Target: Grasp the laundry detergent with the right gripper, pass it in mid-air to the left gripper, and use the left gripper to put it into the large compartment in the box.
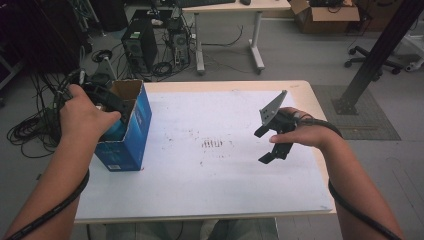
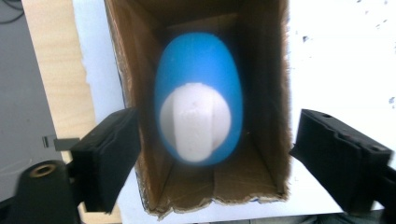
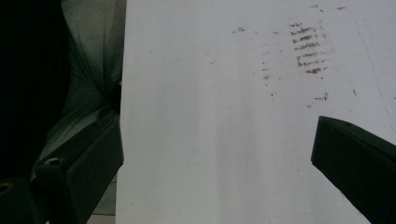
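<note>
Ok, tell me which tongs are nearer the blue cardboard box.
Left. The left tongs hang open right over the open top of the blue cardboard box, above a blue egg-shaped object inside. The right tongs hover open over the white tabletop, well off to its right.

Blue egg-shaped thing (image 2: 200,100) in the box (image 2: 268,93), blurred, half hidden by the hand (image 1: 85,117)

Lab or office: computer tower (image 1: 139,46), cable tangle (image 1: 31,127), desk (image 1: 227,20).
</note>
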The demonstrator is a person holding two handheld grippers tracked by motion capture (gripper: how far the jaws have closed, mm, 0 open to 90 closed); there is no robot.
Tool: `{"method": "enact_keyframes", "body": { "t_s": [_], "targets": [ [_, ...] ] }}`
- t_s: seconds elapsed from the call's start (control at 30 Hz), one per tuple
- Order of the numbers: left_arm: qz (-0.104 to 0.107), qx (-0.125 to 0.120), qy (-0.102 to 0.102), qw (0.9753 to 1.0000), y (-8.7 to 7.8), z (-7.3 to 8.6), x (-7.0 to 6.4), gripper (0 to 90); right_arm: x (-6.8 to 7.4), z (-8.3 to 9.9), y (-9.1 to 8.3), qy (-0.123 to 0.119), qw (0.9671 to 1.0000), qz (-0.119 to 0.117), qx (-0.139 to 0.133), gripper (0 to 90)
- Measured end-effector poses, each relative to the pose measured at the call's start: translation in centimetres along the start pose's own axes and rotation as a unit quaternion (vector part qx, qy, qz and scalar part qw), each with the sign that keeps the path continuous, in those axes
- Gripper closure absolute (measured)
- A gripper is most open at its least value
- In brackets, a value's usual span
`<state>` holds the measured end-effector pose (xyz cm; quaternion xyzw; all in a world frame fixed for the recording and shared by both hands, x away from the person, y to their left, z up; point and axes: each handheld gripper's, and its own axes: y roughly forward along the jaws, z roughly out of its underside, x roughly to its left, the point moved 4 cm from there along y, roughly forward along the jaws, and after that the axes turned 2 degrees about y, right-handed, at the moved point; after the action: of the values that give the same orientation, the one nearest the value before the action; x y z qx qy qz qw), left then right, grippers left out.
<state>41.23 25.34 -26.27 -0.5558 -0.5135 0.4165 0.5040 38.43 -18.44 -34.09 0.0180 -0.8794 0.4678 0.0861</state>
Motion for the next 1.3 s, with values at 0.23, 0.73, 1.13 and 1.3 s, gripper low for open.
{"method": "enact_keyframes", "body": {
  "t_s": [0.23,0.73,1.13,1.3],
  "targets": [
    [-0.002,-0.008,0.025,0.9997,-1.3,-0.2,-0.7,6.8,0.0,-0.1,0.2,-0.001,1.0000,-0.002,0.000,2.5],
    [0.002,-0.012,0.101,0.9948,-5.0,-0.9,-2.6,0.2,0.2,-0.1,-0.5,0.000,1.0000,0.005,0.003,2.3],
    [0.041,-0.040,0.253,0.9657,-9.2,-2.0,-8.0,0.2,0.5,-0.7,-1.0,-0.007,0.9999,0.008,0.009,2.4],
    [0.072,-0.030,0.338,0.9381,-10.0,-1.9,-10.7,0.2,0.7,-0.9,-1.3,-0.009,0.9998,0.009,0.013,2.4]
  ]
}}
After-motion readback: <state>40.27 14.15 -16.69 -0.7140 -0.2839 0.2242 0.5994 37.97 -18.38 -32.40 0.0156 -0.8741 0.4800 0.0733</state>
